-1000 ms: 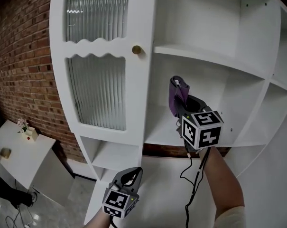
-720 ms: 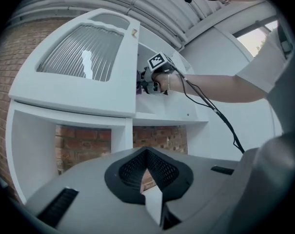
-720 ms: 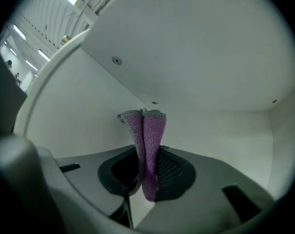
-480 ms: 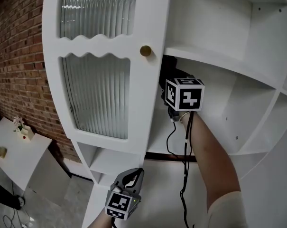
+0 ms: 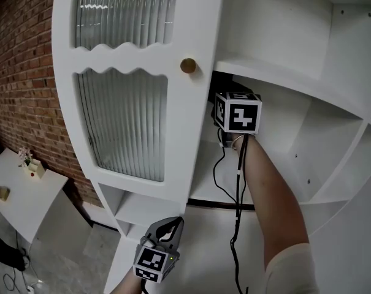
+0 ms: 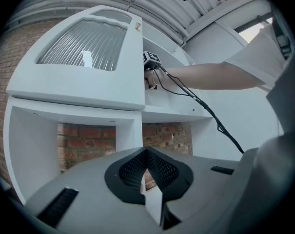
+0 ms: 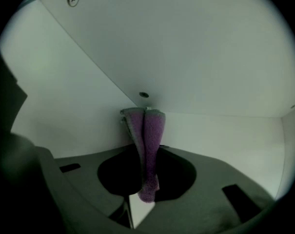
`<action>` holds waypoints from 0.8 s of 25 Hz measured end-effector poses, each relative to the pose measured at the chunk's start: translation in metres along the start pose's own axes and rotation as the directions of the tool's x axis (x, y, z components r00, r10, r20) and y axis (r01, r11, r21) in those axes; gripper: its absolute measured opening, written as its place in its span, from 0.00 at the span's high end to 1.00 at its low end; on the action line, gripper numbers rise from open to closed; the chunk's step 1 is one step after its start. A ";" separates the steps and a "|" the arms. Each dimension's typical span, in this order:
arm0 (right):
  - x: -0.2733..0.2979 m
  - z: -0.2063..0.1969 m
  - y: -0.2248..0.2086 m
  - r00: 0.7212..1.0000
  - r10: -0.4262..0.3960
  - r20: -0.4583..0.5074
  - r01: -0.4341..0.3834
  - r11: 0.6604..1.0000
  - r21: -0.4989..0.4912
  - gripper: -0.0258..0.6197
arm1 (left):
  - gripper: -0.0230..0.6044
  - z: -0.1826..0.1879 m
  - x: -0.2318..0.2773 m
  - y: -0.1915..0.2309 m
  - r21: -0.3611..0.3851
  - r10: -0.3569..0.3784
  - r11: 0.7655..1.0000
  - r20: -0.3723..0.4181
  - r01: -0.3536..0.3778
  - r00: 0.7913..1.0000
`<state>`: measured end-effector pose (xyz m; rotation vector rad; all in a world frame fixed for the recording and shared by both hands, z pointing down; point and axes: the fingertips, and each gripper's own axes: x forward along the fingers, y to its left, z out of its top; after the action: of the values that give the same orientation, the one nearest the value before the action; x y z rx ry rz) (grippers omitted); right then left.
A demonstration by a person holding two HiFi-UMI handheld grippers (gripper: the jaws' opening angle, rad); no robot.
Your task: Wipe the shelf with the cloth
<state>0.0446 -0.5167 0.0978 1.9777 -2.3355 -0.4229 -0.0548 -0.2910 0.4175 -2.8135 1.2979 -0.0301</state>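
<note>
Now, R gripper (image 7: 146, 177) clamped on cloth (image 7: 149, 126), L gripper (image 6: 147, 155) closed, empty

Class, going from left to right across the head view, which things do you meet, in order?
brick wall → ribbed glass door → round knob → right gripper, clamped on the cloth → open shelf
</note>
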 end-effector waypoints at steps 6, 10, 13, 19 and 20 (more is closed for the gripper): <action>-0.009 -0.004 -0.029 0.999 -0.049 -0.003 0.049 0.999 -0.003 0.85 | 0.94 -0.007 0.003 -0.014 -0.002 -0.002 1.000 -0.051 0.002 0.999; -0.017 -0.006 -0.060 0.997 -0.074 -0.014 0.074 0.997 0.005 0.85 | 0.94 -0.005 0.006 -0.024 0.006 0.001 1.000 -0.046 -0.001 0.999; -0.025 -0.008 -0.085 0.995 -0.096 -0.023 0.096 0.995 -0.009 0.84 | 0.94 -0.007 0.009 -0.031 0.007 0.013 1.000 -0.055 -0.012 0.998; -0.047 -0.015 -0.134 0.982 -0.185 -0.040 0.184 0.983 -0.016 0.83 | 0.94 -0.008 0.024 -0.047 0.004 0.024 1.000 -0.082 -0.024 0.996; -0.050 -0.016 -0.142 0.979 -0.199 -0.041 0.199 0.980 -0.015 0.83 | 0.94 -0.008 0.027 -0.051 0.007 0.020 1.000 -0.085 -0.020 0.996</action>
<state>0.1934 -0.4913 0.0863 2.2019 -2.1136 -0.3985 0.0009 -0.2789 0.4281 -2.8231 1.3403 -0.1551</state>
